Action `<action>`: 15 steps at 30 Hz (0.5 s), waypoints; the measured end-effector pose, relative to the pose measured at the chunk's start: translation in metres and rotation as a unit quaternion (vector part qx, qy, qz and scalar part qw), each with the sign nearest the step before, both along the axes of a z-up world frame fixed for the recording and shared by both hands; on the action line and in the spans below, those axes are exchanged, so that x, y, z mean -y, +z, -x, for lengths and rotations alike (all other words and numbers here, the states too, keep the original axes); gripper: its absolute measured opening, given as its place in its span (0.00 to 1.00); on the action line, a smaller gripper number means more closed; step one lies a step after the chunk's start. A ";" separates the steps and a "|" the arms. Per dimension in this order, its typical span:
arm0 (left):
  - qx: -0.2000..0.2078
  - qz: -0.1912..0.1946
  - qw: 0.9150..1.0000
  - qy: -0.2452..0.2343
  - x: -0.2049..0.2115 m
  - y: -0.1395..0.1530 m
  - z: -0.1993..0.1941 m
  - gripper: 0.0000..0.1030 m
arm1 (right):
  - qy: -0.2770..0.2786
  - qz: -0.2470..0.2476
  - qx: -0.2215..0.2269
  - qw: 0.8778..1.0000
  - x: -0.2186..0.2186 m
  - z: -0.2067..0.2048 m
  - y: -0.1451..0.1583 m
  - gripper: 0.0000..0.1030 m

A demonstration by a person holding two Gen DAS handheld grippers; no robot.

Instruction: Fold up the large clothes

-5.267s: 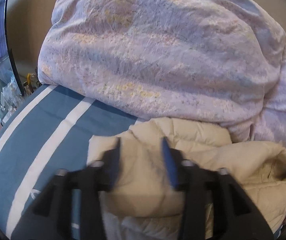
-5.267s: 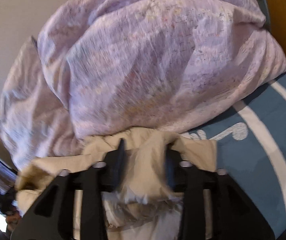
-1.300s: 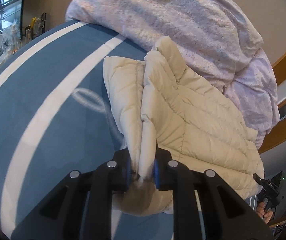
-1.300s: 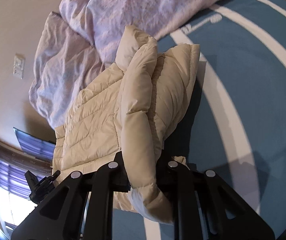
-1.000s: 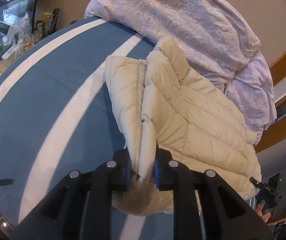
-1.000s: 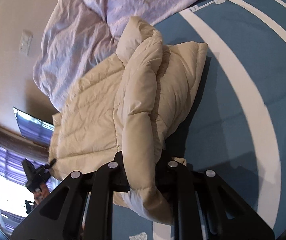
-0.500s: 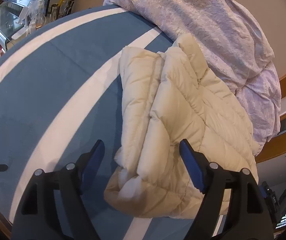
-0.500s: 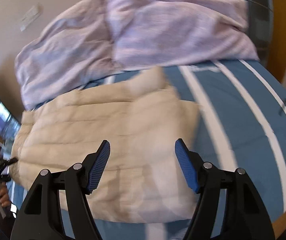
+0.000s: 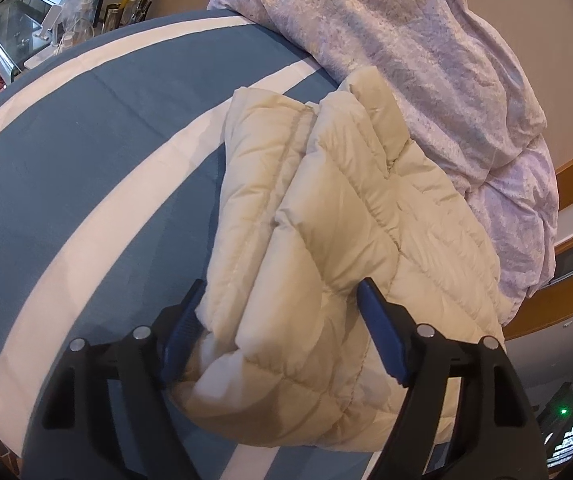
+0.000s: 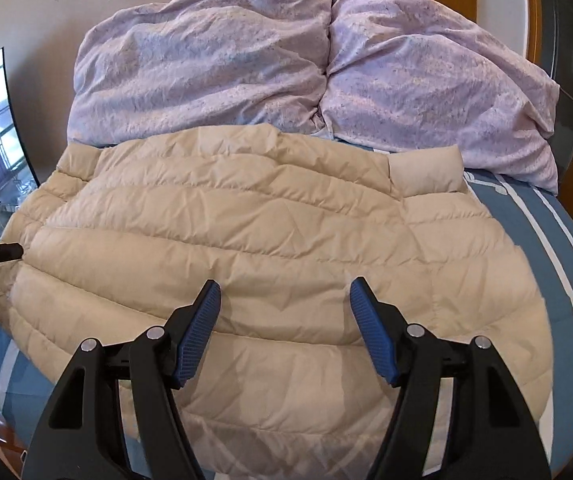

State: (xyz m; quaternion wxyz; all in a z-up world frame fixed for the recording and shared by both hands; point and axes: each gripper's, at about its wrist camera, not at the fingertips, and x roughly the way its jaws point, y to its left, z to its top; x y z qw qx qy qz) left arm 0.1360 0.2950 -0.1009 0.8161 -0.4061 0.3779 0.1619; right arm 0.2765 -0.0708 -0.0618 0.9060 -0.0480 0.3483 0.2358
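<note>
Hovering wide apart, the right gripper (image 10: pixel 285 312) hangs over the near half of the puffy cream jacket (image 10: pixel 246 240), its blue pads (image 10: pixel 200 332) having just sprung apart, with nothing pinched between them. Over at the jacket's end edge, the left gripper (image 9: pixel 278 320) has likewise let go: its jaws have just been opening and now straddle the folded hem with the bulk of the fabric bulging between them, though the pads do not seem to press (the left pad sits very close to the cloth, mind you).

The jacket lies folded lengthwise on the blue striped bedspread (image 9: pixel 86 140), its collar (image 10: pixel 426 172) just short of the crumpled lilac duvet (image 10: pixel 246 60) behind it.

Here's the danger: this padding is springy, and with both grips released the top layer could puff up and slide off its lower half. If the left gripper pulls away carelessly, a pad could snag the hem and drag the fold open. A skewed regrasp for the next fold would leave the layers misaligned.
</note>
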 end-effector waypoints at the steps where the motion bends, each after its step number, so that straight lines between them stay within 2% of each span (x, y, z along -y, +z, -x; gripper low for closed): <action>1: 0.001 0.000 1.000 0.002 0.000 0.000 -0.001 0.72 | 0.000 -0.002 -0.003 1.000 -0.001 0.000 -0.001 0.67; 4: -0.001 -0.001 1.000 0.003 0.000 0.000 -0.004 0.70 | 0.003 0.006 -0.014 1.000 -0.010 -0.004 -0.008 0.67; 7: -0.002 -0.002 1.000 0.003 -0.001 0.000 -0.007 0.63 | 0.003 0.020 -0.033 0.999 -0.018 -0.010 -0.020 0.67; 10: 0.002 -0.003 1.000 0.000 0.000 0.001 -0.009 0.45 | 0.002 0.029 -0.050 0.998 -0.023 -0.013 -0.029 0.67; 12: 0.010 -0.006 1.000 -0.005 0.002 0.005 -0.009 0.29 | 0.003 0.038 -0.054 0.998 -0.027 -0.014 -0.033 0.67; 15: 0.032 -0.009 0.999 -0.014 0.005 0.020 -0.009 0.21 | 0.003 0.043 -0.060 0.997 -0.028 -0.015 -0.036 0.67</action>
